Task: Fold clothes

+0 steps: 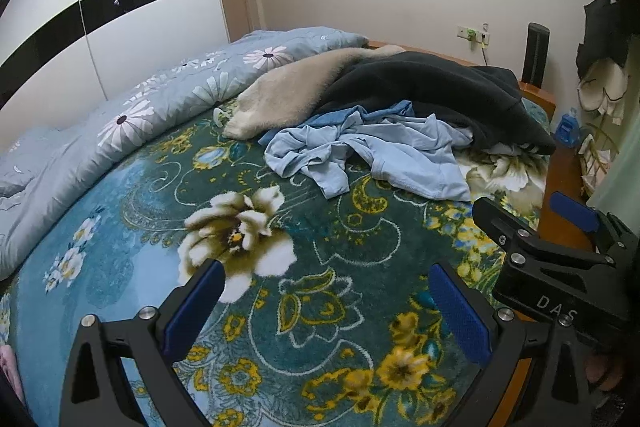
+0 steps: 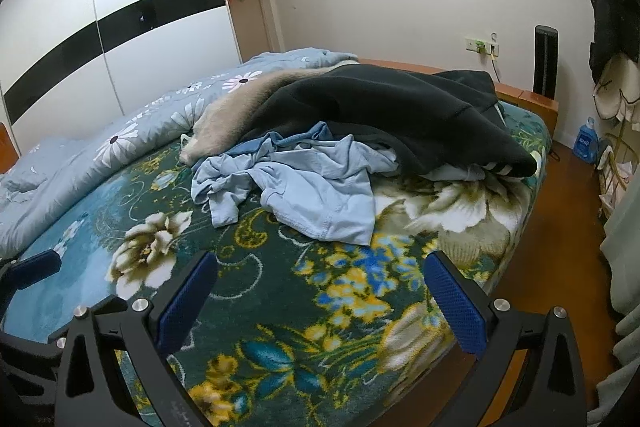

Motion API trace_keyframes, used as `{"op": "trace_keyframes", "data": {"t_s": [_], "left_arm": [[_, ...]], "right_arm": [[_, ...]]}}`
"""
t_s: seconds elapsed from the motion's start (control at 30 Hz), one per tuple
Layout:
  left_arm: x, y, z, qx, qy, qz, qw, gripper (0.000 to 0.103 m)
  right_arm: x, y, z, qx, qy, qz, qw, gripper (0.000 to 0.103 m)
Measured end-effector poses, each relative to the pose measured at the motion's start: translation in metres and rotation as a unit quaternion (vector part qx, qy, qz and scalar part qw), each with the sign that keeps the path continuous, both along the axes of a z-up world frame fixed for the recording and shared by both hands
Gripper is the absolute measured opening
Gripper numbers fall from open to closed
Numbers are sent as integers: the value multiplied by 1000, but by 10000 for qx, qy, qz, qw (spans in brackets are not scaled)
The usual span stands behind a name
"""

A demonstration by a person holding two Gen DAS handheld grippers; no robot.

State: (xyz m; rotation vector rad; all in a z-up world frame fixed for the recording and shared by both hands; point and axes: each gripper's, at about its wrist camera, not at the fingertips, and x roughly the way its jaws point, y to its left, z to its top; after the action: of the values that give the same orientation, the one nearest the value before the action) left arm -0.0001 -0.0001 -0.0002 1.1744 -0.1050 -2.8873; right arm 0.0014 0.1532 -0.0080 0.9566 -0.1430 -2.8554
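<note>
A crumpled light blue shirt (image 1: 372, 151) lies on the flowered green bed cover (image 1: 280, 307), in front of a large dark garment (image 1: 432, 87) and a beige fuzzy one (image 1: 288, 87). The same pile shows in the right wrist view: blue shirt (image 2: 312, 183), dark garment (image 2: 392, 111), beige garment (image 2: 236, 107). My left gripper (image 1: 326, 311) is open and empty above the cover, well short of the shirt. My right gripper (image 2: 320, 303) is open and empty too, near the bed's right edge; it also shows in the left wrist view (image 1: 532, 223).
A blue daisy-print quilt (image 1: 132, 107) is bunched along the bed's left side. A white wardrobe (image 1: 100, 7) stands behind it. The wooden floor (image 2: 560, 247) lies to the right, with a blue bottle (image 2: 586, 143), a black tower (image 2: 545, 61) and hanging clothes (image 2: 612, 35).
</note>
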Motion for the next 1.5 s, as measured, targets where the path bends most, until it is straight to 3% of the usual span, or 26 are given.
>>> {"op": "trace_keyframes", "data": {"t_s": [0.2, 0.53, 0.67, 0.77, 0.93, 1.23, 1.5], "left_arm": [[1, -3, -5, 499, -7, -66, 9987, 103], [8, -4, -4, 644, 350, -140, 9972, 103], [13, -1, 2, 511, 578, -206, 9968, 103], [11, -1, 4, 587, 477, -382, 9964, 103], [15, -1, 6, 607, 670, -364, 9952, 103], [15, -3, 7, 755, 578, -557, 9939, 103], [20, -2, 12, 475, 711, -534, 9949, 103]], "right_arm": [[-2, -1, 2, -15, -46, -38, 10000, 103], [8, 1, 7, -110, 208, -5, 9997, 103], [9, 1, 11, -219, 285, 15, 9994, 103], [9, 1, 13, -262, 330, 22, 9991, 103], [9, -1, 17, -268, 390, 32, 9989, 103], [9, -4, 20, -356, 461, 114, 9982, 103], [8, -6, 19, -396, 455, 198, 9980, 103]]}}
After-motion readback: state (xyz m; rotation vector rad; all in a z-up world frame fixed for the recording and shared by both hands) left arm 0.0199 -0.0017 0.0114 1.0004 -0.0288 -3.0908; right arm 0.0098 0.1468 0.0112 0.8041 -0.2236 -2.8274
